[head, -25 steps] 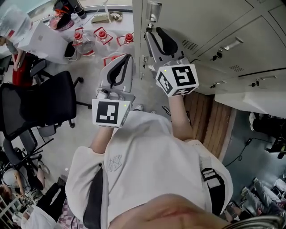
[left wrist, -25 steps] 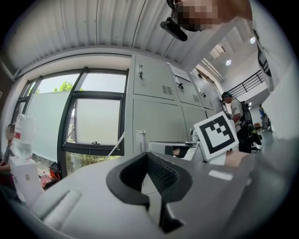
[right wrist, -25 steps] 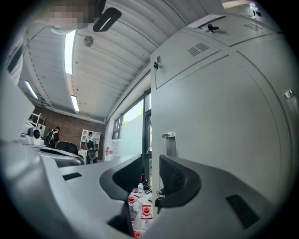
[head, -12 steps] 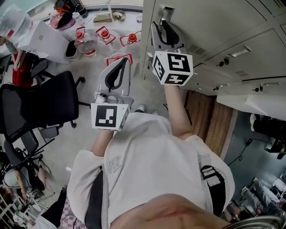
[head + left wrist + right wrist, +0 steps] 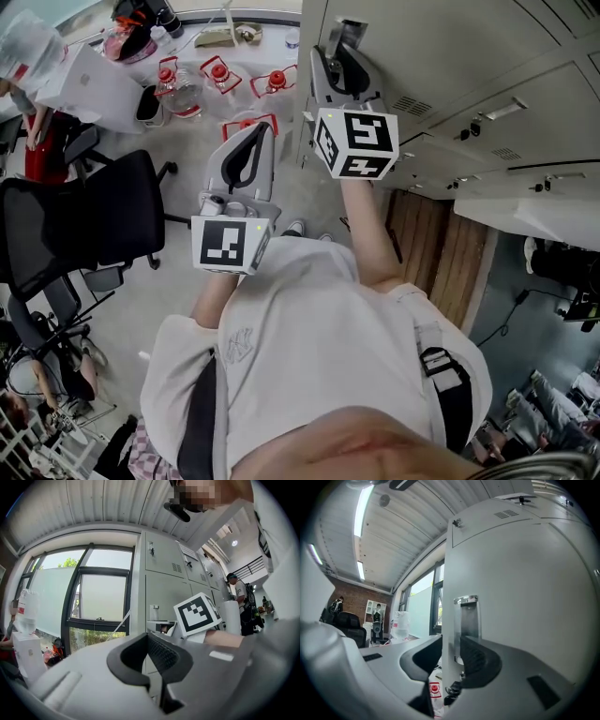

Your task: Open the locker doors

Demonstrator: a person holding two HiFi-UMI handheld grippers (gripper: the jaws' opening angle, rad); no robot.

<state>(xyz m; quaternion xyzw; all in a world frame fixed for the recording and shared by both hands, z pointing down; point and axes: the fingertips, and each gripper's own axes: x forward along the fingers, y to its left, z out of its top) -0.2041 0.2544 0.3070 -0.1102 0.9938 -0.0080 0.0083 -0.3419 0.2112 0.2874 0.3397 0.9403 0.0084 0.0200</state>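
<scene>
right claw (image 5: 451,645) was at the end locker door (image 5: 525,597), upper middle of the head view. Its jaws straddled the door's free edge at the metal handle plate (image 5: 468,616), one jaw behind the edge and the other on the door face over the lower part of the plate. The claw stood part-way open and clamped on that edge, with nothing else in it. It pointed level at the door, marker cube (image 5: 356,141) facing back toward the person.

left claw (image 5: 260,128) hung left of centre in the head view, off the lockers and over the floor. Its jaw tips were together, the pads made a closed loop, and it held nothing.

The door sat at the left end of the locker bank (image 5: 487,103), in the column beside the window (image 5: 101,597). Couldn't tell whether it was ajar.

office chair (image 5: 84,220) was at frame left. red-capped containers (image 5: 217,73) sat on the floor at upper left, well apart from both claws.
</scene>
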